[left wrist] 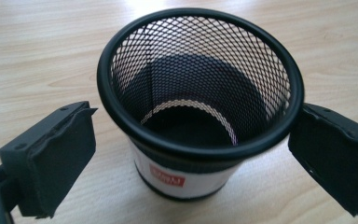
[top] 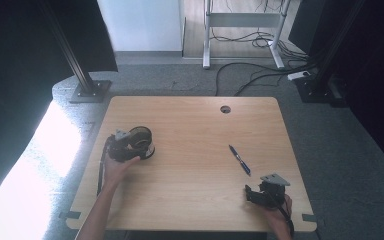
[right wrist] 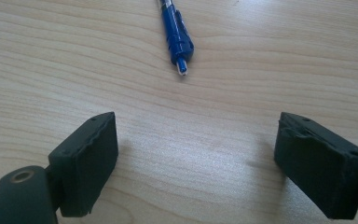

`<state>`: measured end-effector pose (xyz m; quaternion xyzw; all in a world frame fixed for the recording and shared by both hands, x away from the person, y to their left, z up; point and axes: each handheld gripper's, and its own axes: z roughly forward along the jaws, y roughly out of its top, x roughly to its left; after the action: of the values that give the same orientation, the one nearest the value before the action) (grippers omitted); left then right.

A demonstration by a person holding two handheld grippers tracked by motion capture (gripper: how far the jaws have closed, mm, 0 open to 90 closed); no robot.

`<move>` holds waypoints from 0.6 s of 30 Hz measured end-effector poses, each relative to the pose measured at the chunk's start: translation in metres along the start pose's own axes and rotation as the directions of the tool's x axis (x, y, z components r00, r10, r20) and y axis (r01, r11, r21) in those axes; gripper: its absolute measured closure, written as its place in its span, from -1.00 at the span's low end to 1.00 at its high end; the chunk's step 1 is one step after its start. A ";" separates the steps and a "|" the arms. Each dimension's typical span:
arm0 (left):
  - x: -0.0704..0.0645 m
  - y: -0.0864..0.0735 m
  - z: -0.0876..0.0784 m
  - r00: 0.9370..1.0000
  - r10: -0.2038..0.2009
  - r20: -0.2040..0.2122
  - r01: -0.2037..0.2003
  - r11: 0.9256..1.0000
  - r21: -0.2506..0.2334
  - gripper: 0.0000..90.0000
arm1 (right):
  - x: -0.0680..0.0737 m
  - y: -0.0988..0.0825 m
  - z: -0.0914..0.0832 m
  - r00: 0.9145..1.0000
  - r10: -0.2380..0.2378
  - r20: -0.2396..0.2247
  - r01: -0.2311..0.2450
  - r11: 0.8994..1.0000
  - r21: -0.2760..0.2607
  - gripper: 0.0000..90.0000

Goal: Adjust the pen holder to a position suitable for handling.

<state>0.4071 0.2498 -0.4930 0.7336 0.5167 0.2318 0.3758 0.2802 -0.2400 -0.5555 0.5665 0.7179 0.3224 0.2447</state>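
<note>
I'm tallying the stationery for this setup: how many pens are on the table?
1. A blue pen lies on the right half of the table, ahead of the right tool. The mesh cup at the left looks empty inside.

Black mesh pen cup (left wrist: 200,93) upright, table's left, blue pen (top: 239,160) lying right

On the desk (top: 190,200) I count one black mesh pen cup (left wrist: 200,100), one blue pen (top: 239,160), and two hand-held grippers, left gripper (top: 139,146) and right gripper (top: 252,194).
</note>
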 end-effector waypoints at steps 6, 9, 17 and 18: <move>0.002 -0.001 0.008 1.000 0.000 0.013 0.000 1.000 -0.024 -0.99 | 0.000 0.000 0.000 1.000 0.000 0.000 0.000 1.000 0.000 -0.72; 0.000 -0.001 0.013 1.000 0.013 -0.002 -0.013 0.999 -0.033 -0.98 | 0.000 0.000 0.000 1.000 0.001 0.000 -0.001 1.000 0.000 -0.72; 0.000 -0.002 0.024 1.000 0.005 -0.014 -0.006 1.000 -0.030 -0.98 | 0.000 0.000 0.000 1.000 0.000 0.000 0.000 1.000 0.001 -0.72; 0.000 -0.002 0.025 1.000 0.006 -0.016 -0.006 0.999 -0.033 -0.98 | 0.000 0.000 0.000 1.000 0.000 0.000 0.000 1.000 0.000 -0.72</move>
<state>0.4241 0.2422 -0.5100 0.7271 0.5135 0.2471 0.3830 0.2803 -0.2401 -0.5555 0.5665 0.7177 0.3226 0.2446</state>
